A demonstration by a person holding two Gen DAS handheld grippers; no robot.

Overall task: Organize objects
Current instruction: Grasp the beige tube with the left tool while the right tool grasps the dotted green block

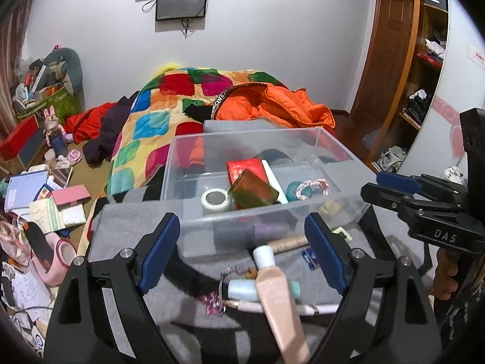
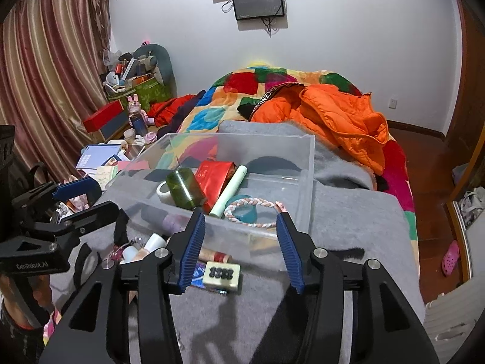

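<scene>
A clear plastic box (image 1: 194, 209) (image 2: 306, 182) stands on the grey blanket (image 2: 348, 227). In it lie a tape roll (image 1: 215, 200), a green bottle (image 1: 253, 189) (image 2: 183, 186), a red packet (image 2: 213, 176), a pale tube (image 2: 230, 192) and a braided bracelet (image 1: 312, 186) (image 2: 251, 209). In front of the box lie a peach tube (image 1: 274, 285), a light blue tube (image 1: 242, 289), a bead chain (image 1: 216, 301) and a cream block with black dots (image 2: 222, 274). My left gripper (image 1: 242, 251) (image 2: 94, 197) hangs open above the tubes, holding nothing. My right gripper (image 2: 241, 242) (image 1: 374, 185) is open and empty over the cream block, at the box's near wall.
An orange jacket (image 2: 333, 115) and a patchwork quilt (image 1: 145, 127) lie on the bed behind the box. Books, boxes and toys (image 1: 45, 200) crowd the low surface at the left. A wooden wardrobe (image 1: 424, 75) stands at the right.
</scene>
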